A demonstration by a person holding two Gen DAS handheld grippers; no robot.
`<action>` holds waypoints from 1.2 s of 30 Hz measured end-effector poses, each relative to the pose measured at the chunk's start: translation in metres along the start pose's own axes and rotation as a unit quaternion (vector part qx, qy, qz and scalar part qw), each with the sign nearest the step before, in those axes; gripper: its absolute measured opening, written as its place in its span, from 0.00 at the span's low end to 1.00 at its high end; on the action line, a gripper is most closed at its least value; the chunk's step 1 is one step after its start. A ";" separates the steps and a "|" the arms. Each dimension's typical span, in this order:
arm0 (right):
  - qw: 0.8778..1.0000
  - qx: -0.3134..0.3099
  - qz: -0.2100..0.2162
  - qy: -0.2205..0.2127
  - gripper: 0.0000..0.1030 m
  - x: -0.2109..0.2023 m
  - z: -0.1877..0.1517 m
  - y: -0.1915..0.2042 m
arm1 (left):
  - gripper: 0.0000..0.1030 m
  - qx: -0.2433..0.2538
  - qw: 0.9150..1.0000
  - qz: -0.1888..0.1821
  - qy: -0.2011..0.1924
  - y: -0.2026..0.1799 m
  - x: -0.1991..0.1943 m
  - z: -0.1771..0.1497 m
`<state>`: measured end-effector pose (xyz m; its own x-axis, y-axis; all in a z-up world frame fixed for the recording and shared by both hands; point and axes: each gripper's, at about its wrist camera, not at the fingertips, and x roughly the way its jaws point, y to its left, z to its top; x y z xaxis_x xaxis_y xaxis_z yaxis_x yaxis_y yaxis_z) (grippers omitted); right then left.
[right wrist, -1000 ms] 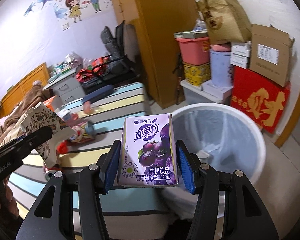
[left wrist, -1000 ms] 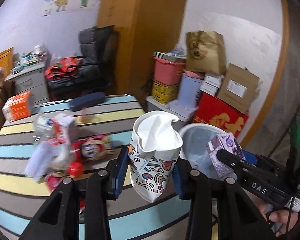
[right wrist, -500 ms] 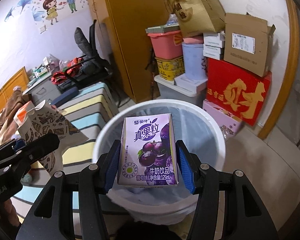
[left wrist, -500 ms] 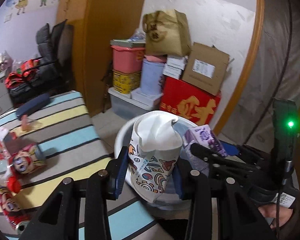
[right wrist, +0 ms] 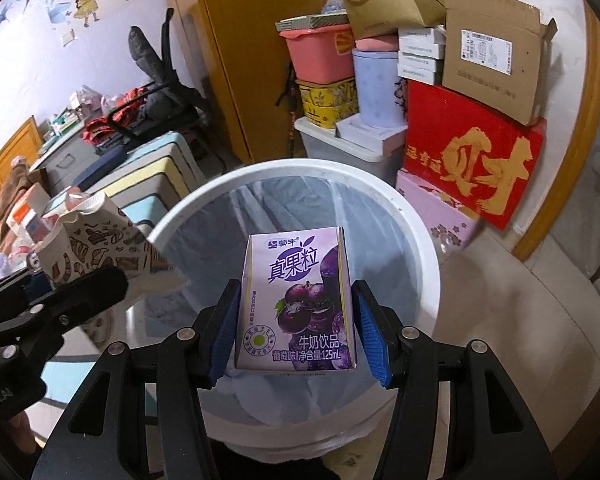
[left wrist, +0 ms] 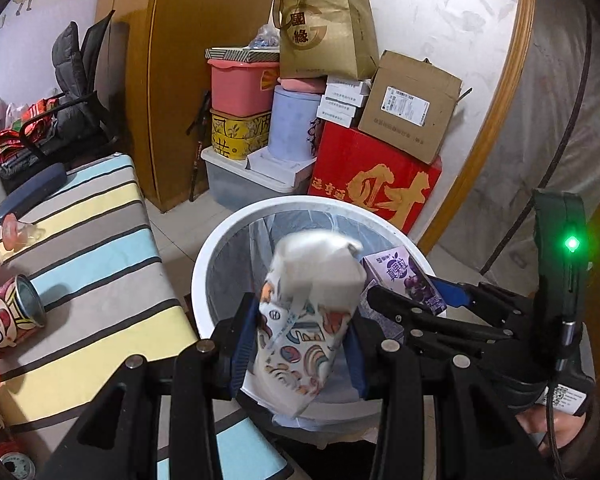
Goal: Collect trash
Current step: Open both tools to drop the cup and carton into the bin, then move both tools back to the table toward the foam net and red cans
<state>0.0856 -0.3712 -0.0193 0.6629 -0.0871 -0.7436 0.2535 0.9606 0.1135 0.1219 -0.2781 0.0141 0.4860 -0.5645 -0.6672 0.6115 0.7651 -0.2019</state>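
Note:
A crumpled paper cup (left wrist: pixel 308 272) with cartoon prints sits between the blue pads of my left gripper (left wrist: pixel 299 320), whose jaws are opening. The pads still touch the cup's sides, and its white top is blurred. It hangs over the near rim of the white lined bin (left wrist: pixel 220 240). My right gripper (right wrist: pixel 296 292) is shut on a purple grape milk carton (right wrist: pixel 296 300), held upright above the open bin (right wrist: pixel 300 166). In the right wrist view the cup (right wrist: pixel 100 240) is at the left, over the bin's edge. The carton (left wrist: pixel 404 280) also shows in the left wrist view.
A striped table (left wrist: pixel 92 248) lies left of the bin, with a cartoon-face can (left wrist: pixel 8 320) and other litter on it. Behind the bin stand a red box (left wrist: pixel 376 184), cardboard boxes and plastic tubs against a wooden wardrobe (left wrist: pixel 188 80). A person's hand (left wrist: pixel 548 420) grips the right tool.
Both grippers have swung from above the table to above the bin and tipped lower. The cup, sharp before, now blurs and sits slightly lower between the left pads.

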 end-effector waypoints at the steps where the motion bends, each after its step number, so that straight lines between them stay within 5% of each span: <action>1: 1.000 0.002 0.001 0.003 0.55 0.001 0.000 -0.001 | 0.47 0.000 1.000 0.001 -0.001 0.000 0.000 0.000; 2: 1.000 0.005 0.002 0.007 0.55 0.002 -0.001 -0.002 | 0.61 -0.001 1.000 0.004 -0.003 0.001 -0.001 0.000; 3: 1.000 0.007 0.001 0.009 0.55 0.004 0.000 -0.004 | 0.64 -0.003 1.000 0.006 -0.005 0.002 -0.002 -0.001; 19: 1.000 0.015 0.004 -0.028 0.60 -0.016 0.000 0.011 | 0.64 -0.034 0.999 0.016 -0.025 0.024 -0.034 -0.009; 36: 0.996 -0.030 0.059 -0.061 0.60 -0.039 -0.010 0.076 | 0.65 -0.082 0.990 0.082 -0.084 0.093 -0.121 -0.046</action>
<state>0.0714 -0.2918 0.0118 0.7669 -0.0013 -0.6418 0.1295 0.9797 0.1528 0.0912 -0.1250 0.0430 0.6755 -0.4608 -0.5756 0.4121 0.8833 -0.2234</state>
